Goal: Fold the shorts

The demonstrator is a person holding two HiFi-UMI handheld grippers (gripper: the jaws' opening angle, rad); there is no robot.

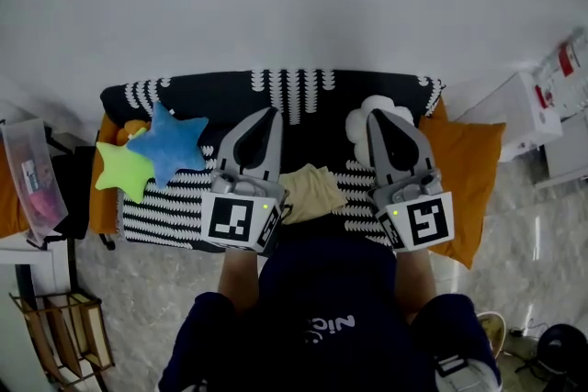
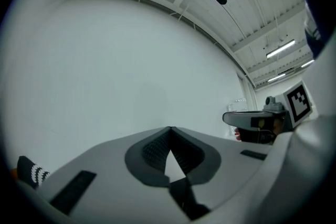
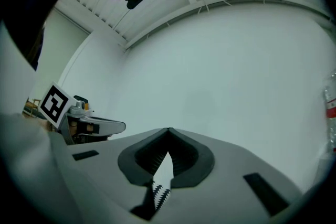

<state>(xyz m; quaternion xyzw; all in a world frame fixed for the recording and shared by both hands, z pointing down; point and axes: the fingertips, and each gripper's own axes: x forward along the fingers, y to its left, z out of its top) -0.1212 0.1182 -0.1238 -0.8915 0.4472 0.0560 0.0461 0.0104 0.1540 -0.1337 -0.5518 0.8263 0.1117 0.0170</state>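
Both claws are fully closed with nothing in them. In its own view the left gripper (image 2: 169, 128) has its jaw tips pressed together, pointing at a plain white wall. Same deal for the right gripper (image 3: 168, 129): jaws meet at the tip, nothing between them, just a sliver of striped cloth showing below.

From the head view, the left gripper (image 1: 271, 111) and right gripper (image 1: 375, 115) sit side by side over a black-and-white patterned blanket (image 1: 303, 92). The tan shorts (image 1: 312, 191) lie bunched on the blanket's near edge, between the two gripper bodies, touched by neither jaw.

Further out: a blue star cushion (image 1: 170, 142) and a green star cushion (image 1: 124, 168) on the left, a white cloud-shaped cushion (image 1: 358, 122) by the right gripper's tip, and an orange cushion (image 1: 469, 170) on the right.
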